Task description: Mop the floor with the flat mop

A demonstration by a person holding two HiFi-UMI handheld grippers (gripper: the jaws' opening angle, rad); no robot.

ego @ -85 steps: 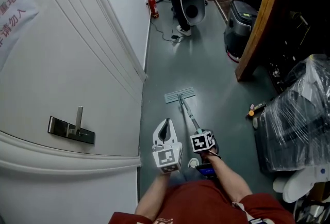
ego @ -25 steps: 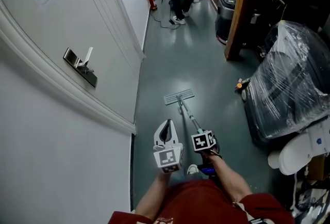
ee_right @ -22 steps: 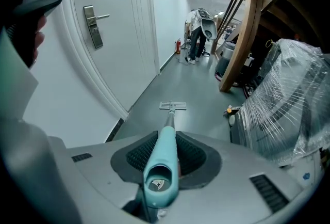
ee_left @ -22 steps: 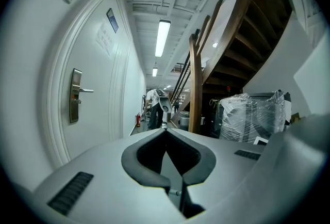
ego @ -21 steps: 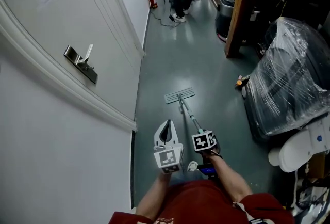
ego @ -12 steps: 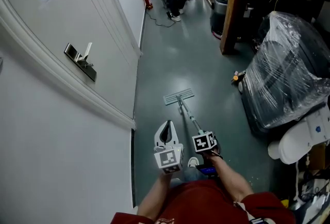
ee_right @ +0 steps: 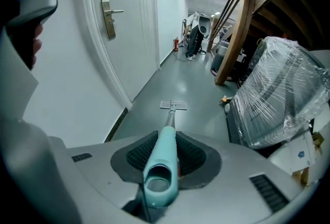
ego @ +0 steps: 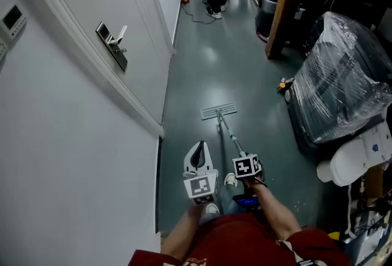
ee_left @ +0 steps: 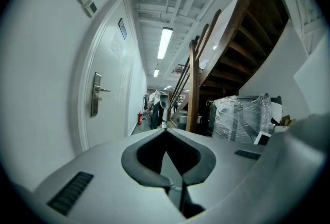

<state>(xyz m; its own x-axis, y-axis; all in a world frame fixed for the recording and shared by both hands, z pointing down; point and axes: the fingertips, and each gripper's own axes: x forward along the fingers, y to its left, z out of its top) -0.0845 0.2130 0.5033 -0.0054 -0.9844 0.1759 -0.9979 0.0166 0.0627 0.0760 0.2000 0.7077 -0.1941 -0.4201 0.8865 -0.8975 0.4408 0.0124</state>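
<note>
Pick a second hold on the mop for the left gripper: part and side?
The bare pole just below the right gripper, which clamps the teal grip. Come from the left, jaws across: the pole is thin, round and slants down to the head flat on the floor. The left gripper is shut; open it first.

Grey floor (ego: 245, 75) w/ flat mop (ego: 218, 113) pad-down on it.

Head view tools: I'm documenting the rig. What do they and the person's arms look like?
The left tool and right tool are pale grey shells with a dark inner lining. Each carries a white cube with black square markers. The person wears a dark red top, forearms bare.
</note>
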